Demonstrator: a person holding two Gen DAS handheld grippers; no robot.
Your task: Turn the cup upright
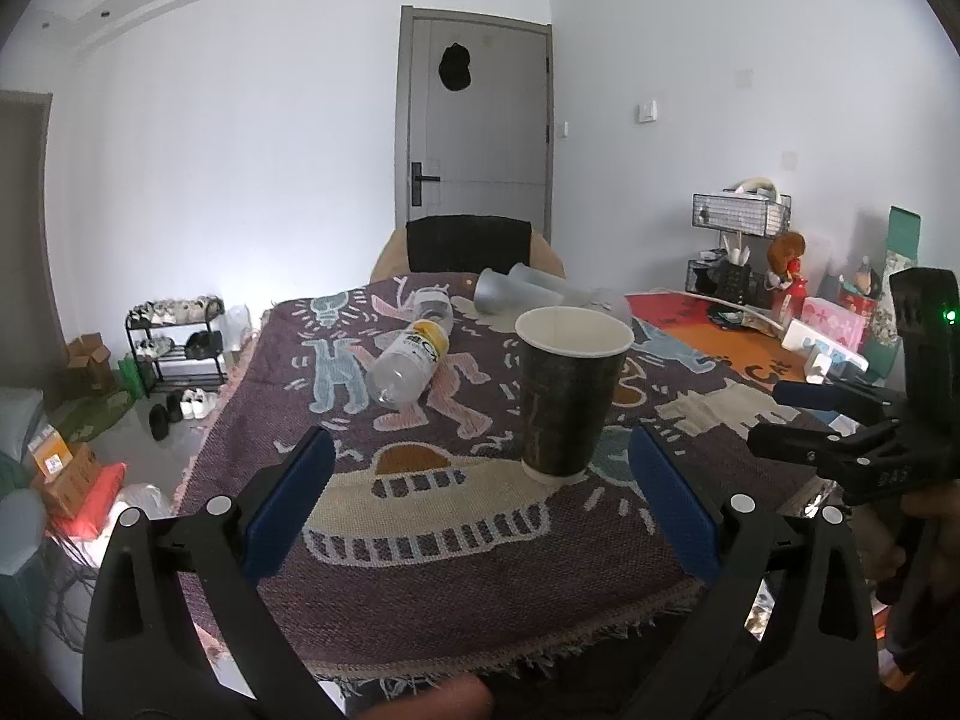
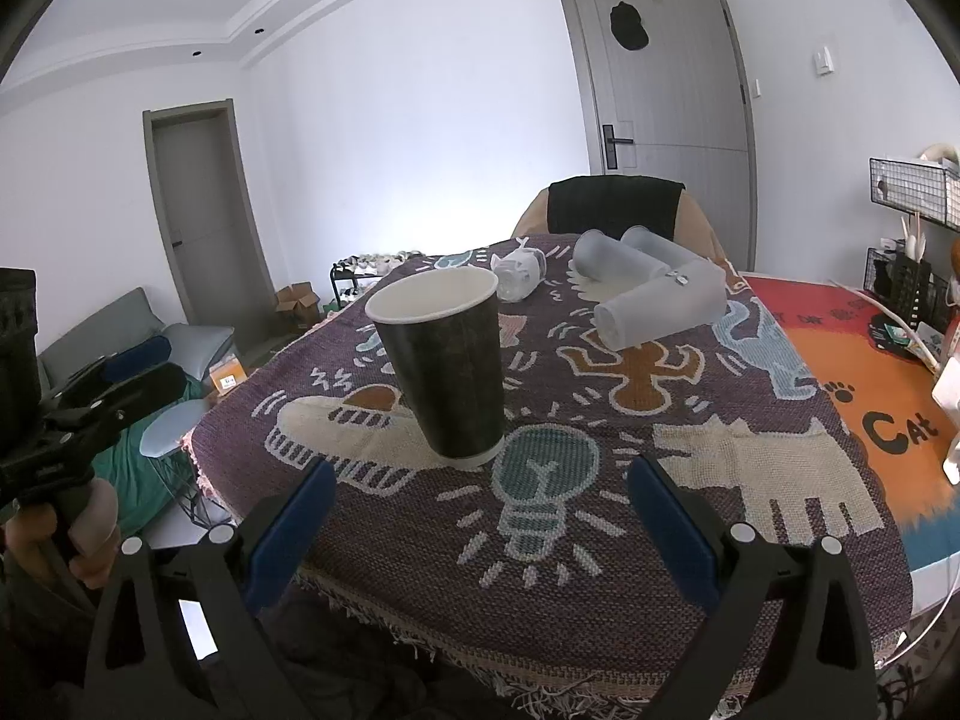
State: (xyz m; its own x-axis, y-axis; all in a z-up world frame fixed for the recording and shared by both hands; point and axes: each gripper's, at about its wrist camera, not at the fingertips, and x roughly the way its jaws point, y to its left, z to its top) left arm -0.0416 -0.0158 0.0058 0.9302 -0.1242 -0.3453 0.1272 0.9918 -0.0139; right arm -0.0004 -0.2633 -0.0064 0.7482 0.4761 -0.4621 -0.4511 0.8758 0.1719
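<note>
The dark paper cup with a white inside (image 1: 570, 393) stands upright, mouth up, on the purple woven cloth with cartoon figures (image 1: 456, 552), at the centre of both frames. The left gripper (image 1: 483, 501) is wide open and holds nothing; the cup is beyond its blue pads. The right gripper (image 2: 480, 531) is also wide open and empty. A clear plastic bottle (image 1: 411, 360) lies on its side behind the cup.

A purple woven cartoon-print blanket (image 2: 600, 540) covers the tabletop. On it lie a clear plastic bottle (image 1: 411, 360) and three frosted plastic tumblers (image 2: 657, 303), all on their sides.
</note>
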